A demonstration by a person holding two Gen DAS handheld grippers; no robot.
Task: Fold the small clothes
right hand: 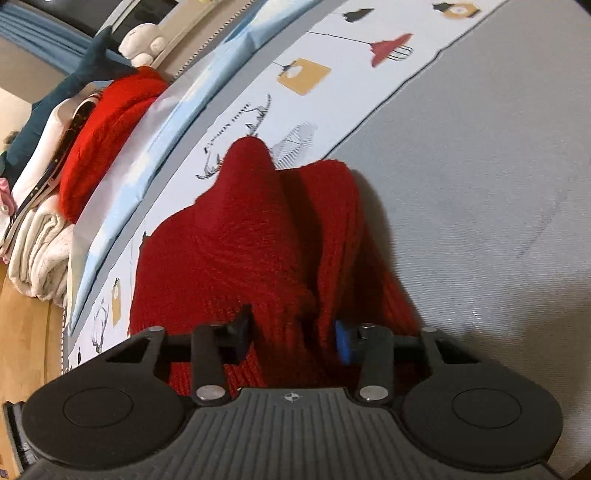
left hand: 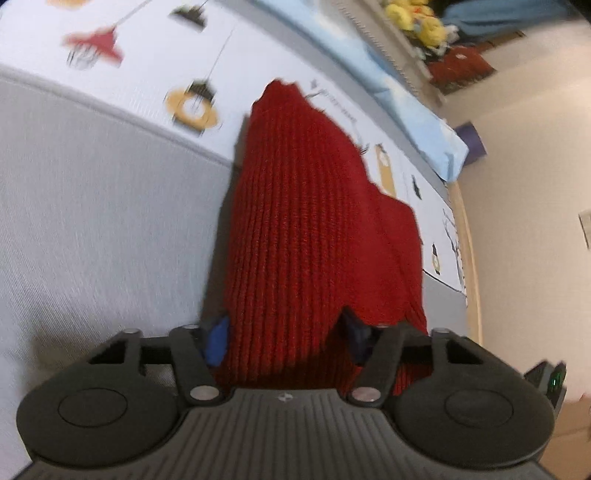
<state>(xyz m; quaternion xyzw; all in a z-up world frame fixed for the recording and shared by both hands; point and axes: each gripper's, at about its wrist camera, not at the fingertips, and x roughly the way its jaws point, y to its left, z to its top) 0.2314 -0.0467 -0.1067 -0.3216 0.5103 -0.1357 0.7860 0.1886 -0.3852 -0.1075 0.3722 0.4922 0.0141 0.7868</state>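
Left gripper: jaws part-spread with the red knit bunched between them; the blue pad on the left finger presses the knit's edge, the pad on the right finger is mostly sunk in cloth, so the gripper pinches the knit. From this view the knit rises away from the jaws as one long ribbed strip, a second fold hanging off its right side. It lies over the grey sheet and reaches onto the white patterned sheet, which carries printed lamps. A pale blue pillow runs along the far side; yellow plush sits beyond it, blurred. Right gripper: jaws narrower, closed on a thick gather of the same knit, one blue pad visible on the right finger, the black finger on the left pushed into the cloth. Here the knit humps up in two folds directly ahead of the jaws, partly on the patterned sheet, partly on the grey sheet. Count: one knit in hand, held by two grippers. At far left a stack of clothes, cream pieces at the bottom, a brighter red sweater on top; no container seen. A white plush lies past the stack.
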